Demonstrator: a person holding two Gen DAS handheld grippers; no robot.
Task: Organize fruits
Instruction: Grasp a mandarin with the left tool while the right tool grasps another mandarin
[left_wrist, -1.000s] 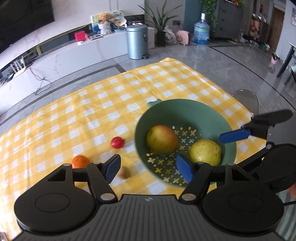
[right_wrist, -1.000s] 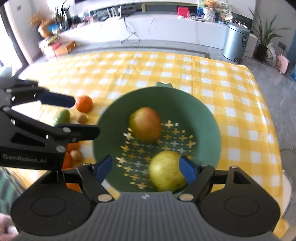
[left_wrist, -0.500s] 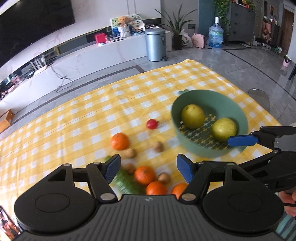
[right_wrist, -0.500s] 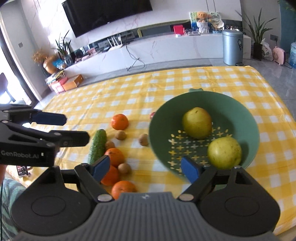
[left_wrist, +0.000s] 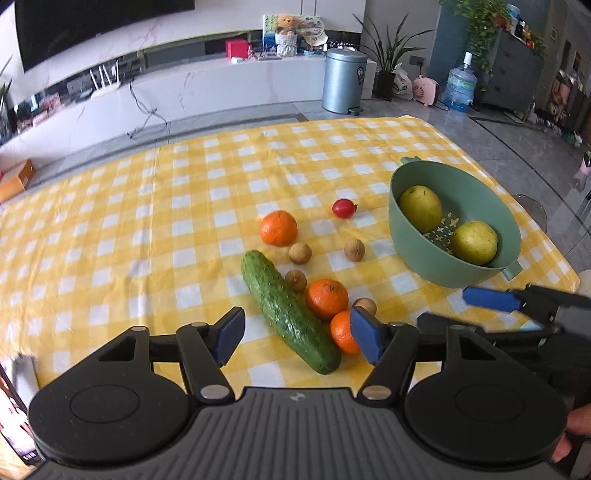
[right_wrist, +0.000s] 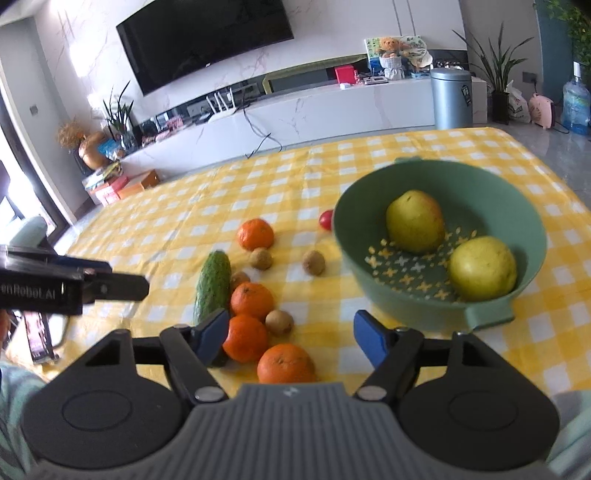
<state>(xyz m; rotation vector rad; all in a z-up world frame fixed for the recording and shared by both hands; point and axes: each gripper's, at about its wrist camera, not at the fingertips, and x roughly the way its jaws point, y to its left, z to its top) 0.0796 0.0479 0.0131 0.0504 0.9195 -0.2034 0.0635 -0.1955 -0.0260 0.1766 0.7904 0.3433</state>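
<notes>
- Overhead, both grippers hung above the worktop (left_wrist: 110, 229), which was covered by a yellow checked cloth (right_wrist: 424, 147).
- The left gripper (left_wrist: 297, 334) was spread wide and held nothing; the cucumber (left_wrist: 290, 310) lay below the gap between its blue pads.
- The right gripper (right_wrist: 290, 334) was likewise spread and empty, hanging over the oranges nearest the person.
- The green bowl (right_wrist: 532, 221) served as the landmark: it sat on the cloth on the right-hand side, with two yellow-green pears (right_wrist: 415, 220) inside, one (right_wrist: 482, 267) toward the bowl's near rim and the other farther back.
- Just left of the bowl lay a small red tomato (left_wrist: 344, 208), partly hidden by the bowl's rim in the right wrist view.
- Farther left of the bowl sat one orange (left_wrist: 279, 228) on its own, with two small brown fruits (left_wrist: 300, 253) close by on the near side.
- Left of the bowl and nearer the person, the cucumber lay slantwise, with a third small brown fruit (left_wrist: 296, 280) touching or just beside it.
- Three more oranges (right_wrist: 252, 301) clustered beside the cucumber's near end, with a fourth small brown fruit (right_wrist: 279, 322) among them.
- Well beyond the bowl stood a metal bin (left_wrist: 343, 85) on the floor.
</notes>
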